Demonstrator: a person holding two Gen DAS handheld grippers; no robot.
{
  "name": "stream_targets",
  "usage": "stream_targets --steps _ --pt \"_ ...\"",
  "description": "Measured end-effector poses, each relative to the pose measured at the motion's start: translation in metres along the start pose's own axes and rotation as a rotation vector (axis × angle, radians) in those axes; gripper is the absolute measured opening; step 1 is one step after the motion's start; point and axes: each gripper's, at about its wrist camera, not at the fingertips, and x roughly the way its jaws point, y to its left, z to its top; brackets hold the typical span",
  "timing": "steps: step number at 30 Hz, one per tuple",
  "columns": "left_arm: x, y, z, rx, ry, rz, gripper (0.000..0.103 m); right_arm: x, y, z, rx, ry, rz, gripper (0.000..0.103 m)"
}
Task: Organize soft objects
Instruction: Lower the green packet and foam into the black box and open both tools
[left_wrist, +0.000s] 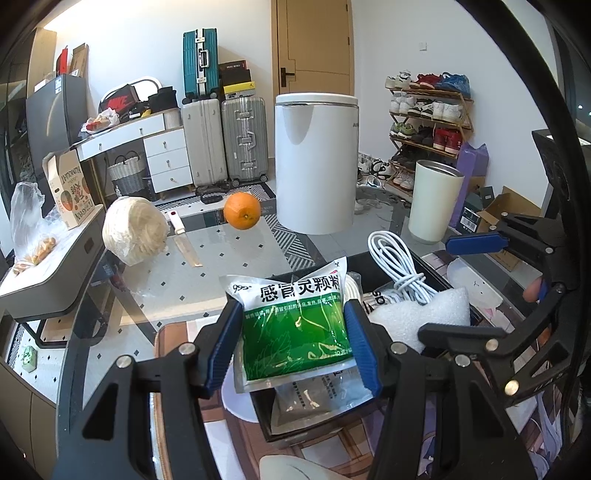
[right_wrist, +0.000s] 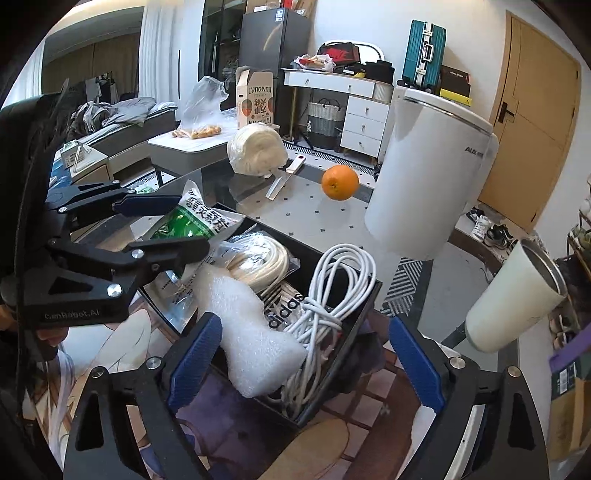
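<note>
Clamped between the blue fingers (left_wrist: 360, 343) of the left gripper (left_wrist: 291, 341), a green medicine sachet (left_wrist: 295, 325) is held above the black box (right_wrist: 354, 332), its long axis running away from the camera, printed Chinese header at the far end. The right gripper (right_wrist: 306, 362) is spread wide, nothing pinched, straddling white foam (right_wrist: 255, 332) beside a white cable (right_wrist: 325, 295) and an "adidas" bag (right_wrist: 284, 306). "AUX" is read on the white bin (right_wrist: 428, 177).

Between the left claw's (left_wrist: 295, 343) blue pads sits a green-and-white sachet (left_wrist: 295, 328) with dark lettering and a pale leaf drawing. Between the right claw's (right_wrist: 306, 363) blue pads lies white foam (right_wrist: 255, 332) in a black box (right_wrist: 354, 328), beside a white cable (right_wrist: 332, 291). Beyond the claws, an orange (right_wrist: 340, 182) rests on a counter (right_wrist: 317, 221) speckled with small dark diamonds.
</note>
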Motion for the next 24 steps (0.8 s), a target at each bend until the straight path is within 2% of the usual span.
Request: stream_targets --steps 8,10,14,17,21,24 --pt "0.002 0.001 -0.002 -0.011 -0.004 -0.013 0.058 0.003 0.000 0.001 0.008 0.002 -0.006 0.097" --pt "0.002 0.001 -0.001 -0.016 0.002 -0.020 0.063 0.000 0.001 -0.001 0.011 -0.002 -0.009 0.097" --pt "-0.006 -0.001 -0.002 -0.027 -0.011 -0.039 0.086 -0.008 0.001 -0.004 0.020 -0.013 -0.015 0.098" --pt "-0.014 -0.003 -0.003 -0.025 -0.037 -0.041 0.097 -0.014 0.000 -0.006 0.021 -0.029 -0.020 0.098" --pt "-0.023 -0.002 -0.008 -0.033 -0.055 -0.025 0.103 -0.025 0.000 -0.009 0.039 -0.055 -0.023 0.099" --pt "-0.030 -0.001 -0.012 -0.053 -0.066 -0.015 0.103 -0.033 0.000 -0.013 0.062 -0.086 -0.015 0.101"
